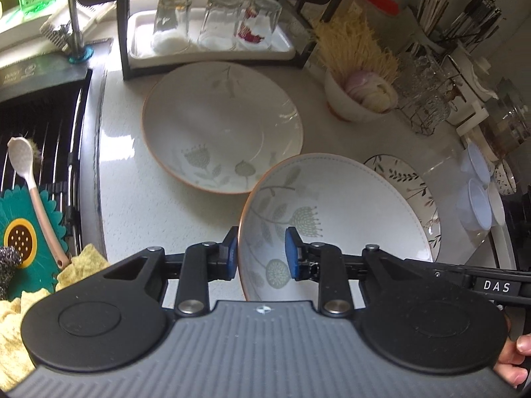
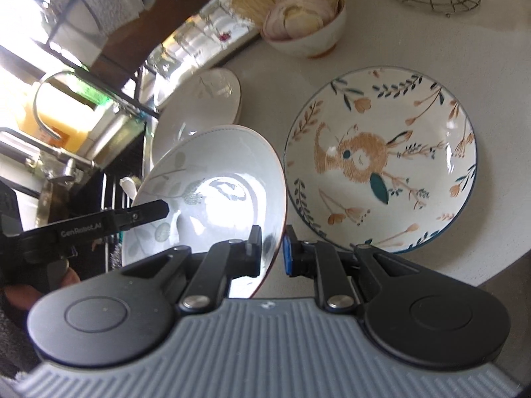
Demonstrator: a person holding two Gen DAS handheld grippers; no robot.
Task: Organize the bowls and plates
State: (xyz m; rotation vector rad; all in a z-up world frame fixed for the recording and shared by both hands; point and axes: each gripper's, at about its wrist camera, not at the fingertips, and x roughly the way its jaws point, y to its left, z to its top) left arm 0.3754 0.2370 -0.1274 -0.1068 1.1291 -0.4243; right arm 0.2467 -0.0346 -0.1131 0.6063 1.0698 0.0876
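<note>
A pale plate with grey-green flower print and a brown rim [image 1: 335, 212] is held tilted above the counter. My left gripper [image 1: 262, 252] is shut on its near left rim. My right gripper [image 2: 271, 250] is shut on the same plate [image 2: 215, 192] at its right rim; the left gripper's finger [image 2: 146, 214] reaches over the plate's left side. A second matching plate [image 1: 222, 126] lies flat on the white counter behind it, and also shows in the right wrist view [image 2: 202, 94]. A plate with a rabbit picture [image 2: 381, 162] lies flat to the right.
A rack with a tray of upturned glasses [image 1: 212, 23] stands at the back. A small bowl with sliced onion [image 1: 361, 96] sits beside a wire basket of glassware [image 1: 424, 99]. A plate with a leaf pattern [image 1: 411, 199] lies under the held plate. The sink with a drying rack [image 1: 39, 152] is left.
</note>
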